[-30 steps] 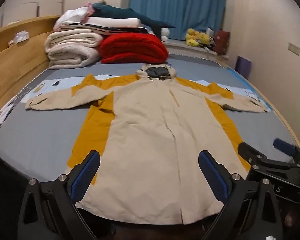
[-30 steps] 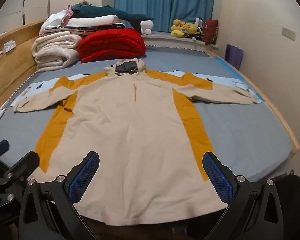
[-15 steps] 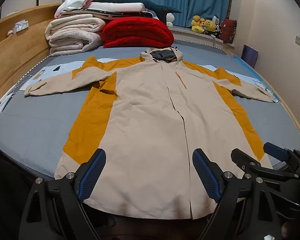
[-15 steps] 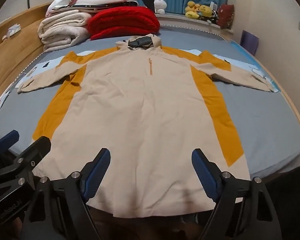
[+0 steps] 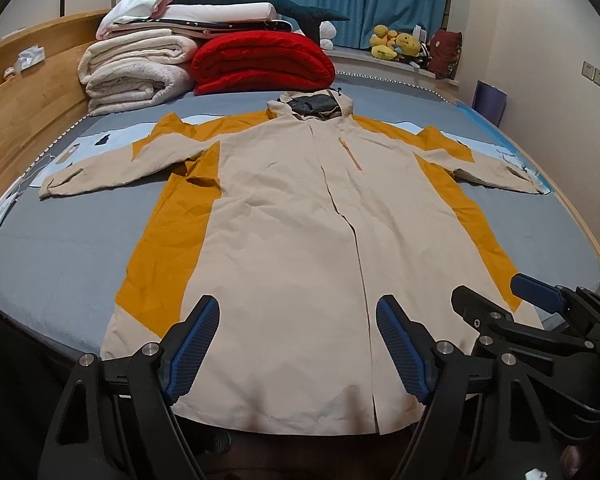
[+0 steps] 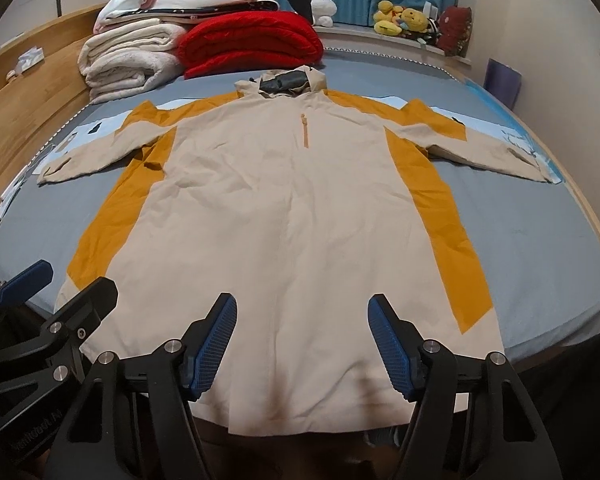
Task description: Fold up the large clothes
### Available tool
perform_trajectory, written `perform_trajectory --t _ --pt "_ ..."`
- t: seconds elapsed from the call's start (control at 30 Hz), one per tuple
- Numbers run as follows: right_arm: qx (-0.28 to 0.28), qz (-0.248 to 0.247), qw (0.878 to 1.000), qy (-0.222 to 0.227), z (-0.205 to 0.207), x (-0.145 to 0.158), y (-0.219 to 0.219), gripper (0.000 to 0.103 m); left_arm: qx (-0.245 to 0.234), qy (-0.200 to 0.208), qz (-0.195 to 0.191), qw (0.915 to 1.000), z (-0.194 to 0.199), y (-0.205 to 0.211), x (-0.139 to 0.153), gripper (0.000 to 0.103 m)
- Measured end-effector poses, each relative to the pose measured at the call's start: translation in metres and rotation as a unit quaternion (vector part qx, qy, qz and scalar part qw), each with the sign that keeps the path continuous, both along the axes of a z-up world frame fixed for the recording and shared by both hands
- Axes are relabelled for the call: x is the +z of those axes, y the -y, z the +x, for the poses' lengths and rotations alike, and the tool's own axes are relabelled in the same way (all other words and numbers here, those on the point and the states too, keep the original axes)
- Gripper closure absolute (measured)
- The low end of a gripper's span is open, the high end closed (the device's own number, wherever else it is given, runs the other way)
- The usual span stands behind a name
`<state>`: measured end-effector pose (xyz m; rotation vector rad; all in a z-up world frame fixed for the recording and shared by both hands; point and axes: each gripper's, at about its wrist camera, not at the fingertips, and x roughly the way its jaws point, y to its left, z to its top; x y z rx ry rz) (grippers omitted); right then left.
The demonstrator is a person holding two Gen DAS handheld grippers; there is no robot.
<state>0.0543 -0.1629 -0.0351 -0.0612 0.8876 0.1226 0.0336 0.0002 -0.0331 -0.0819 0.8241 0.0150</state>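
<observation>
Both grippers have dropped closer to the coat's (image 5: pixel 284 240) hem since a second ago. It lies flat on the bed (image 5: pixel 52 264), sleeves spread. My left gripper (image 5: pixel 298 344) and right gripper (image 6: pixel 302 344) hover spread, holding nothing. Bare bed flanks both side edges; blankets (image 5: pixel 260 60) crowd the far end.

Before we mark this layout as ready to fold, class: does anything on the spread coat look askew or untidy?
Mostly tidy: the coat lies flat, sleeves out. One flaw: a small crease bunches the orange panel under the sleeve nearer the wooden headboard. The hem overhangs the bed edge. Both grippers hover open.
</observation>
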Motion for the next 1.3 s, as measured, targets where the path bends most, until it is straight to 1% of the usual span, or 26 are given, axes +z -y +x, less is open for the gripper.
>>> perform_trajectory --t 0.37,1.3 --pt "0.003 -0.010 1.000 0.014 0.0004 0.0018 -0.0020 0.034 0.005 -0.003 -0.009 0.9999 -0.0011 -0.0050 -0.0040 0.026" --pt "0.003 -0.009 1.000 0.015 0.0001 0.0022 -0.0011 0.034 0.005 -0.002 -0.009 0.9999 -0.0011 -0.0055 -0.0041 0.026"
